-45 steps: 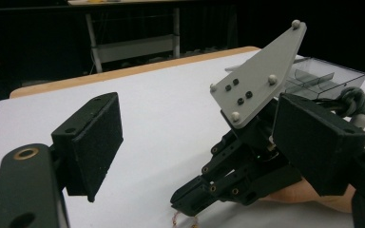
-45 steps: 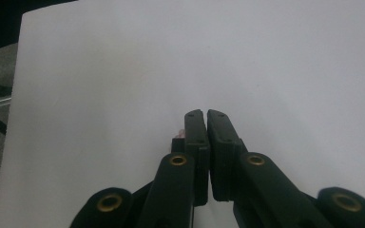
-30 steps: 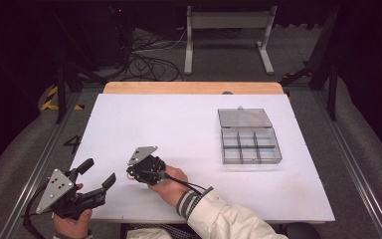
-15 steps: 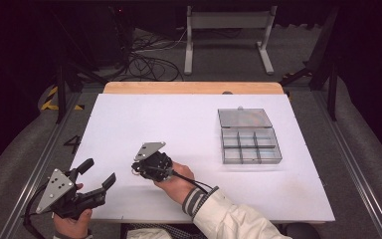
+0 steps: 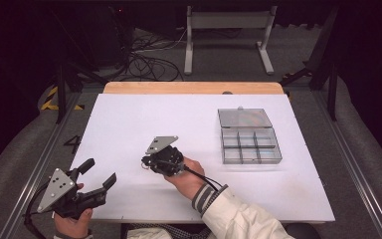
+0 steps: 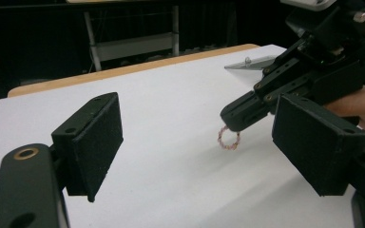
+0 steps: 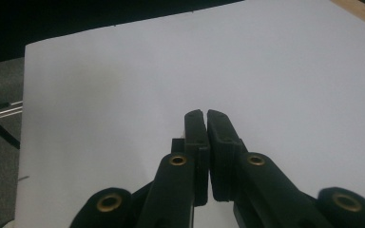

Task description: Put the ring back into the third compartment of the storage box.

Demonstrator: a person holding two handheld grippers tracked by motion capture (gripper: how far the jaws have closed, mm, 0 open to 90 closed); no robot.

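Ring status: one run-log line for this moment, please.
right gripper: shut on ring, hanging above the table | left gripper: open, idle | compartment box: lid open

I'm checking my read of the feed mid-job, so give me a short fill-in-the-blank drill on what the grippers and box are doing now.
1. The right gripper has its jaws ____ on a small beaded ring.
2. The left gripper has its jaws ____.
3. The lid of the clear compartment box is ____.
4. The table top is ____ in colour.

Missing words: shut; open; open; white
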